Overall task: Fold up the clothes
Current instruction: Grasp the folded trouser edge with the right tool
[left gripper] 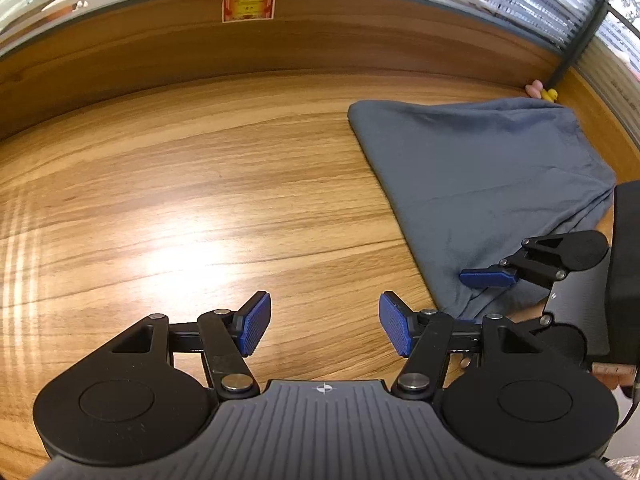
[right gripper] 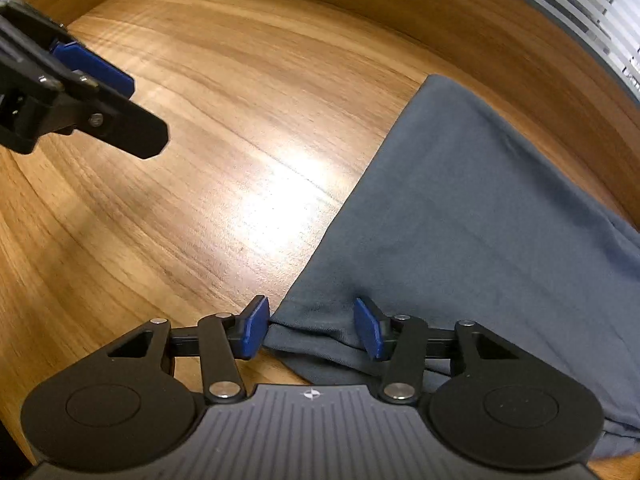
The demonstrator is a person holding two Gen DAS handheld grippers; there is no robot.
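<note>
A grey-blue cloth [left gripper: 480, 168] lies flat on the wooden table [left gripper: 180, 208], folded into a long panel. My left gripper [left gripper: 324, 324] is open over bare wood just left of the cloth's near corner, with nothing between its blue pads. My right gripper [right gripper: 312, 326] is down at that near corner of the cloth [right gripper: 480, 220]. Its pads straddle a slack ridge of fabric, the left pad at the cloth's edge, and a wide gap remains between them. In the left wrist view one right finger [left gripper: 486, 279] rests on the cloth. In the right wrist view a left finger [right gripper: 96, 68] shows at top left.
A wooden partition [left gripper: 120, 52] with a red and yellow sticker [left gripper: 249, 6] bounds the far side of the table, with striped glass above it. Small pink and yellow toys [left gripper: 542, 92] sit in the far right corner. A hand [left gripper: 610, 372] shows at the right edge.
</note>
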